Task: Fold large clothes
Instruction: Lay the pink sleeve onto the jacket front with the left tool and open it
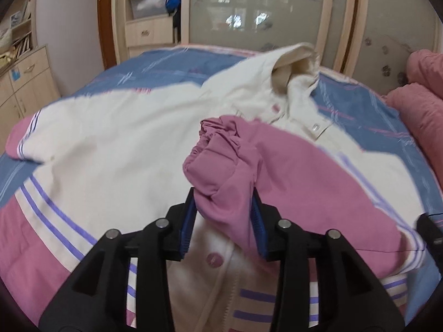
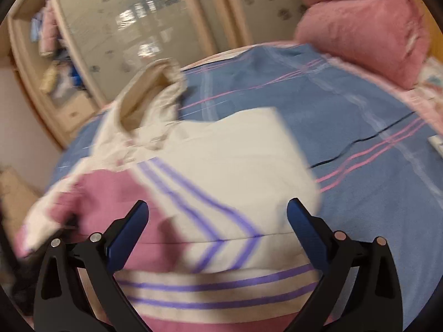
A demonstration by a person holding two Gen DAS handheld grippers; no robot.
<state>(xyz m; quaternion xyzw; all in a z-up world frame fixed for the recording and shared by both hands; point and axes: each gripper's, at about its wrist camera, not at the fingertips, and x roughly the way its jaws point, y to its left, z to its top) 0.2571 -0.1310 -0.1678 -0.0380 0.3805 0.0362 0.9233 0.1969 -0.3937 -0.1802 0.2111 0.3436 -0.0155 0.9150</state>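
A blue striped bed (image 1: 155, 63) carries a cream-and-pink jacket (image 1: 124, 144) spread across it, hood at the far side. The left gripper (image 1: 223, 215) fingers pinch the bunched pink sleeve (image 1: 221, 171) above the jacket's near middle. The right gripper (image 2: 218, 215) fingers stand wide apart over the jacket's near right part.

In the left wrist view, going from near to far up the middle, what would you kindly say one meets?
left gripper → pink sleeve clamped in it → cream hood → blue striped bedspread → wardrobe door
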